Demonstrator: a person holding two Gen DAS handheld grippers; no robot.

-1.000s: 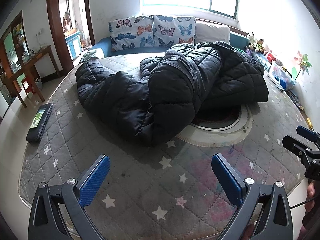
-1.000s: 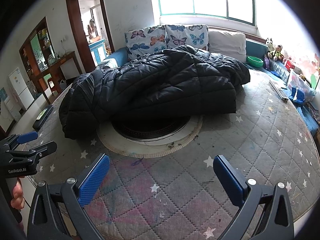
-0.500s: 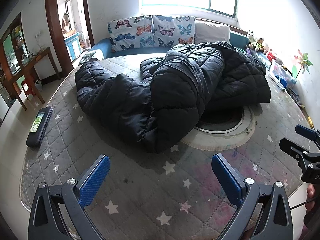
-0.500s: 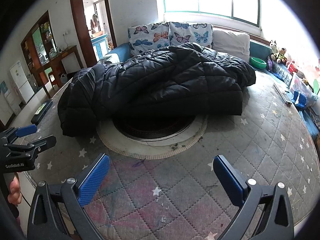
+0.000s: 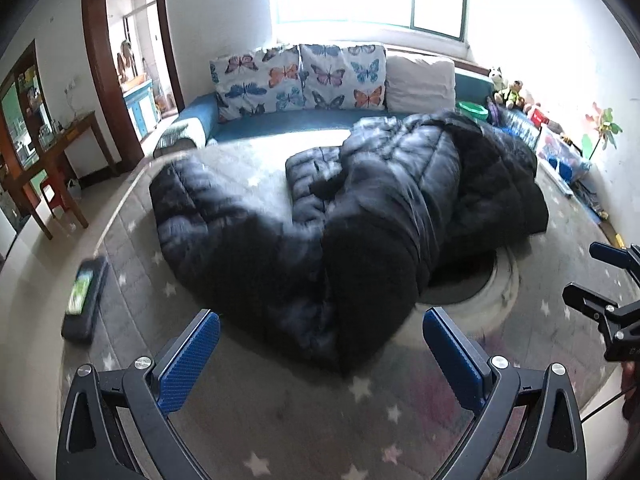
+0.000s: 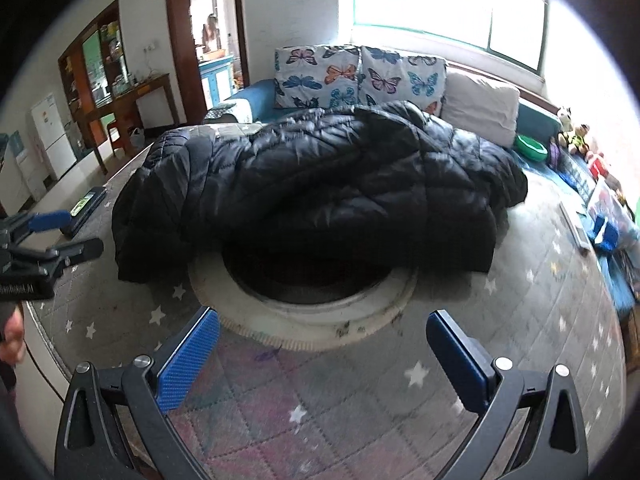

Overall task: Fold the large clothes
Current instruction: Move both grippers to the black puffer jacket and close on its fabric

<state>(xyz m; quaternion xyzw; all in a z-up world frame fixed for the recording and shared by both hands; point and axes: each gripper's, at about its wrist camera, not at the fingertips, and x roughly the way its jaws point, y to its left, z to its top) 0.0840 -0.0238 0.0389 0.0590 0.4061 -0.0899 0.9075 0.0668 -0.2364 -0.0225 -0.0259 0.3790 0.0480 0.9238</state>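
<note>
A large black quilted down jacket [image 5: 360, 216] lies crumpled on a round grey star-patterned mat [image 5: 280, 408]; it also shows in the right wrist view [image 6: 320, 188]. My left gripper [image 5: 320, 356] is open and empty, just short of the jacket's near bulge. My right gripper [image 6: 322, 354] is open and empty, over the mat in front of a white ring with a dark centre [image 6: 304, 300] that the jacket partly covers. Each gripper shows at the edge of the other's view: the right one [image 5: 600, 280] and the left one [image 6: 60, 232].
A black phone-like device [image 5: 84, 300] lies on the mat's left edge. Butterfly cushions [image 5: 300, 76] and a blue sofa stand behind. Toys and boxes [image 6: 600, 184] line the right side. A wooden table [image 5: 52, 160] stands at the left.
Both grippers have moved forward toward the jacket, which now looks larger and closer in both views. Both stay open. The jacket has not moved.
</note>
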